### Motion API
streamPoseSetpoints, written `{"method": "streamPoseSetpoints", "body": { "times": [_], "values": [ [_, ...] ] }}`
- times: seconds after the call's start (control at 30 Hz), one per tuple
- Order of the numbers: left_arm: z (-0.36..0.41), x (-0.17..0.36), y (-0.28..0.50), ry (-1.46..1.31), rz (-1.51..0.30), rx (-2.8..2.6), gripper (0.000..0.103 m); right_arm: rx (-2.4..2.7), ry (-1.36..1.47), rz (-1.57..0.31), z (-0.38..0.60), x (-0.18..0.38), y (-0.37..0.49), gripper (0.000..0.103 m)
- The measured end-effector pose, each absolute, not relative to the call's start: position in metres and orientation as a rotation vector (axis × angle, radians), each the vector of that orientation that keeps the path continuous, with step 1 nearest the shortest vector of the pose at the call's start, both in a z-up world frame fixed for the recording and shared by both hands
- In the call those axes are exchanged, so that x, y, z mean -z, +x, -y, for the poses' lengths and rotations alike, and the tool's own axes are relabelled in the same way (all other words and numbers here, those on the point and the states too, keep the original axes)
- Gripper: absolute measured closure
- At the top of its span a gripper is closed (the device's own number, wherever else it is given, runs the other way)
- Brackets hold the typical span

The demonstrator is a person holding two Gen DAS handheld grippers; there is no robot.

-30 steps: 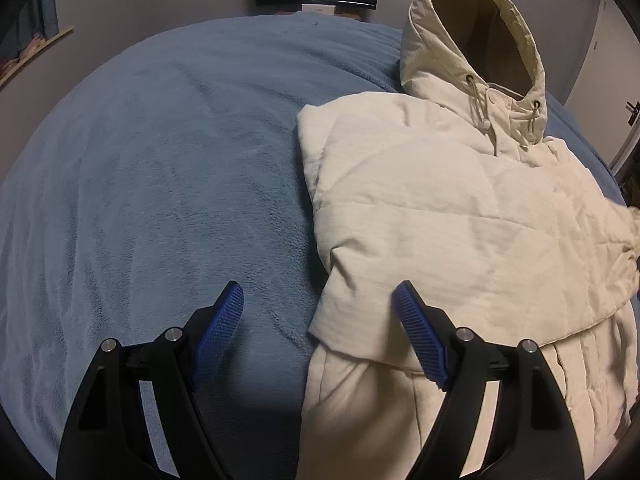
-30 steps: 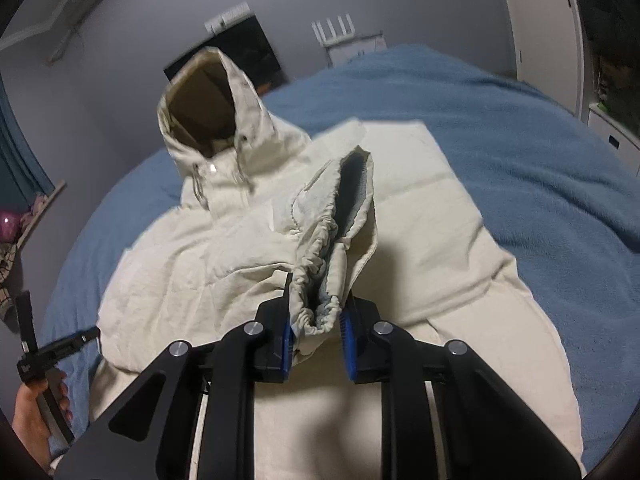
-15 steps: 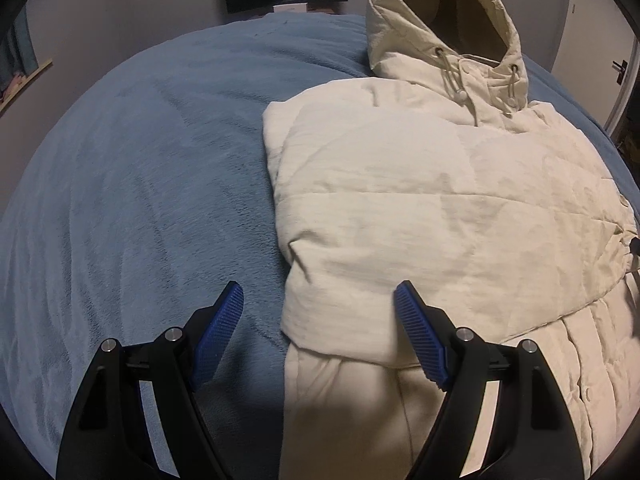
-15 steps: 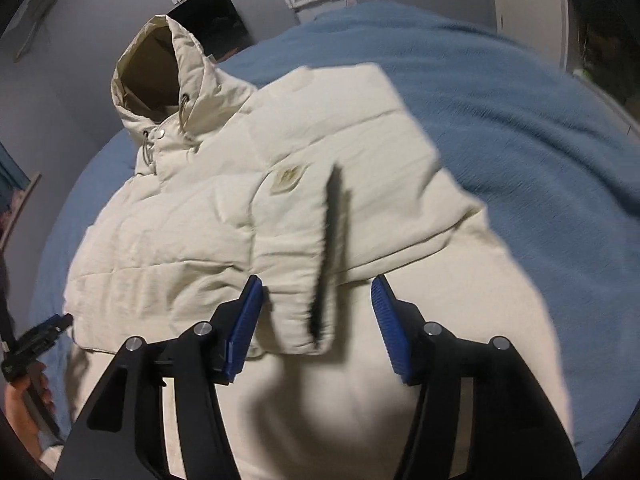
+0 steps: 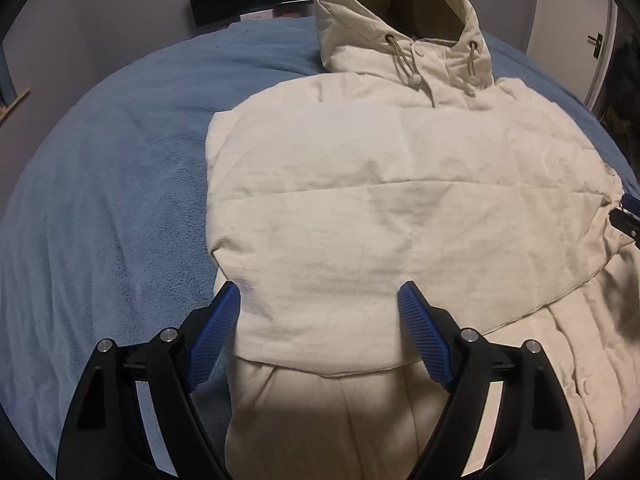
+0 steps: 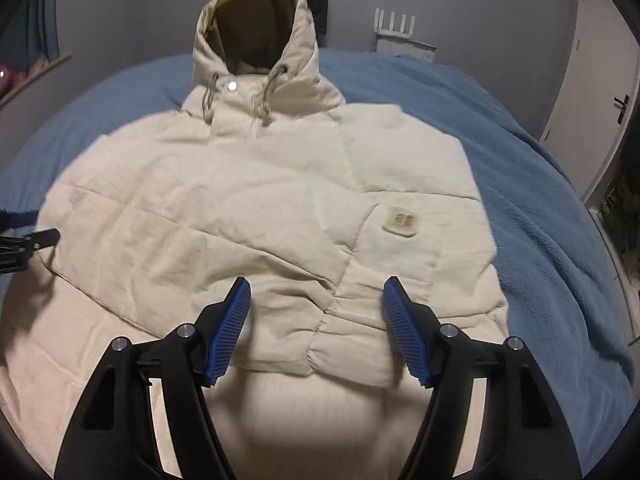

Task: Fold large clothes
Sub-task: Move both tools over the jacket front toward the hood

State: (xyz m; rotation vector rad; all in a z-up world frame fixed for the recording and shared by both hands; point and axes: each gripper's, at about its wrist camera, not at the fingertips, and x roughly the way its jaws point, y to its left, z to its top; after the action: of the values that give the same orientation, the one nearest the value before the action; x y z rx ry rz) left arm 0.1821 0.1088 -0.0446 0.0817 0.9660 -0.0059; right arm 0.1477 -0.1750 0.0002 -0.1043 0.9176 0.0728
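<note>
Though a small sewn patch (image 6: 401, 221) sits on the cream hooded jacket (image 5: 400, 208), I cannot read its writing. My jacket lies flat on the blue bed (image 5: 104, 200), hood (image 6: 256, 32) at 12 o'clock, sleeves folded across the front. Both the left gripper (image 5: 320, 312) and right gripper (image 6: 317, 306) hover over folded sleeve fabric, fingers spread wide, holding nothing.

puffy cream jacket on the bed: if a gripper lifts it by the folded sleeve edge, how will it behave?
The jacket looks quilted and padded, so it will probably drape and sag, not hold shape. The folded sleeves lie loose on the body, so a lift would likely undo them. Its bulk may spring back from a thin pinch. Both the left gripper and the right gripper are open.
</note>
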Motion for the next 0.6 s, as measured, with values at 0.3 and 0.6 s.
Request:
{"method": "streamPoseSetpoints", "body": {
  "times": [0.3,0.6],
  "values": [
    [-0.109,0.058,0.19,0.108,-0.984,-0.009,0.019,-0.07,-0.094,-0.988,0.173,0.031,0.176,0.032],
    [-0.115,0.037,0.189,0.074,-0.885,-0.006,0.017,-0.108,-0.01,-0.966,0.184,0.02,0.177,0.026]
  ]
}}
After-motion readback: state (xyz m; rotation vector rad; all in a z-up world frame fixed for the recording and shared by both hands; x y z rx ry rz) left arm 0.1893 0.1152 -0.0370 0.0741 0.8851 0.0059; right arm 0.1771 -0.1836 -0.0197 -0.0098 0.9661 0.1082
